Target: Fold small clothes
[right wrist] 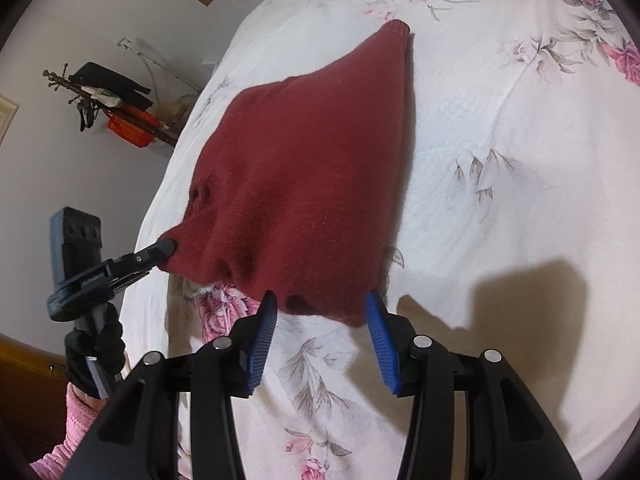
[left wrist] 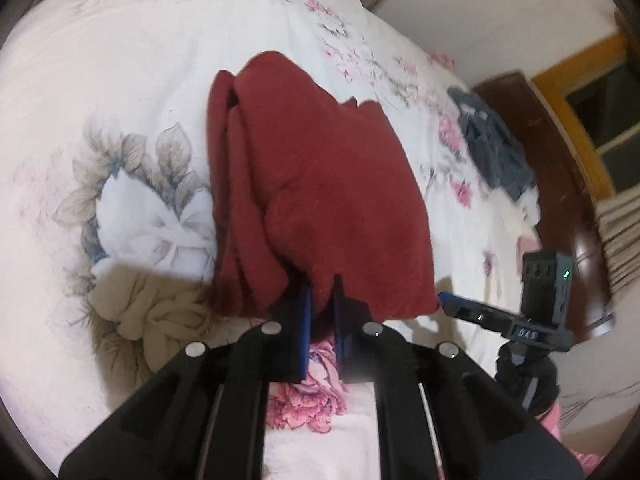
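A dark red knitted garment lies folded in layers on the floral bedsheet. My left gripper is shut on its near edge, with red cloth pinched between the blue pads. The right wrist view shows this left gripper clamped on the red garment's left near corner, which is lifted a little. My right gripper stands open, its blue pads on either side of the near hem. From the left wrist view, the right gripper sits at the garment's right near corner.
A dark grey-blue garment lies crumpled at the far right of the bed, by a brown headboard. Beyond the bed's left side stands a coat rack with an orange basket. A gloved hand with a pink sleeve holds the left gripper.
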`<state>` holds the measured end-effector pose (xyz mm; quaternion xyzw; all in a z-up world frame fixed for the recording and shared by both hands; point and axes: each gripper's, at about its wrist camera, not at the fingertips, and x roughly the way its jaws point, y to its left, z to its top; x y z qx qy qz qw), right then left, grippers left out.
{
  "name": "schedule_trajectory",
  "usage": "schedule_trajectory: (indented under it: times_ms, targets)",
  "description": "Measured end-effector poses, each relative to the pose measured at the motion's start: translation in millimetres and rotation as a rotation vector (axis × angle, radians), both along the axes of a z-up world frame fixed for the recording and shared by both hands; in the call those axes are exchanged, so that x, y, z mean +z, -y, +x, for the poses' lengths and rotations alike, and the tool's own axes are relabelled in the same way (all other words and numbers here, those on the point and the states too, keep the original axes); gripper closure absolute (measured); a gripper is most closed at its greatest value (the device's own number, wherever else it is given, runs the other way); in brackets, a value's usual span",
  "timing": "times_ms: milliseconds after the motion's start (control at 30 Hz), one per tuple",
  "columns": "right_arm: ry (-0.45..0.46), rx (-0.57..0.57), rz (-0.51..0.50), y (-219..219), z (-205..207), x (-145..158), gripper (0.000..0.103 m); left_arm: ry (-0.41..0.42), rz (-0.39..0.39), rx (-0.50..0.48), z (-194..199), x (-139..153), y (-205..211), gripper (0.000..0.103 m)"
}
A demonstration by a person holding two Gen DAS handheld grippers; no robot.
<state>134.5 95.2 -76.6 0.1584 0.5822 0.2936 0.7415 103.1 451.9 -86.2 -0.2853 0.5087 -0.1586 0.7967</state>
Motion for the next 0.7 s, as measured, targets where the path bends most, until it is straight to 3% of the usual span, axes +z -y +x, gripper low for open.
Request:
schedule_trajectory:
  times_ms: [100, 200, 333, 433, 467, 700]
  targets:
    - [-0.003, -0.002, 0.025, 3.0, 1.5, -0.3, 0.055, -0.017, -0.046, 0.04, -10.6, -13.8, -23.8, 0.097]
    - [-0.046, -0.011, 0.073, 1.3, 8.9, -7.4, 0.053, -0.046, -0.048, 0.048, -15.0, -29.9, -28.4, 0.097]
    - [-0.105, -0.018, 0.064, -6.3, 19.1, -24.2, 0.051, -0.036, -0.035, 0.045, -12.0, -34.4, -24.0, 0.097]
    - [-0.107, 0.002, 0.061, -6.3, 18.8, -31.0, 0.067, -0.042, -0.035, 0.045, -12.1, -38.6, -25.5, 0.097]
    - [-0.108, 0.002, 0.041, -4.7, 17.1, -32.6, 0.078, -0.045, -0.039, 0.046, -12.4, -40.4, -26.4, 0.097]
    - [-0.122, 0.006, -0.026, -7.0, 10.1, -42.3, 0.082, -0.064, -0.024, 0.041, -11.8, -47.0, -19.9, 0.094]
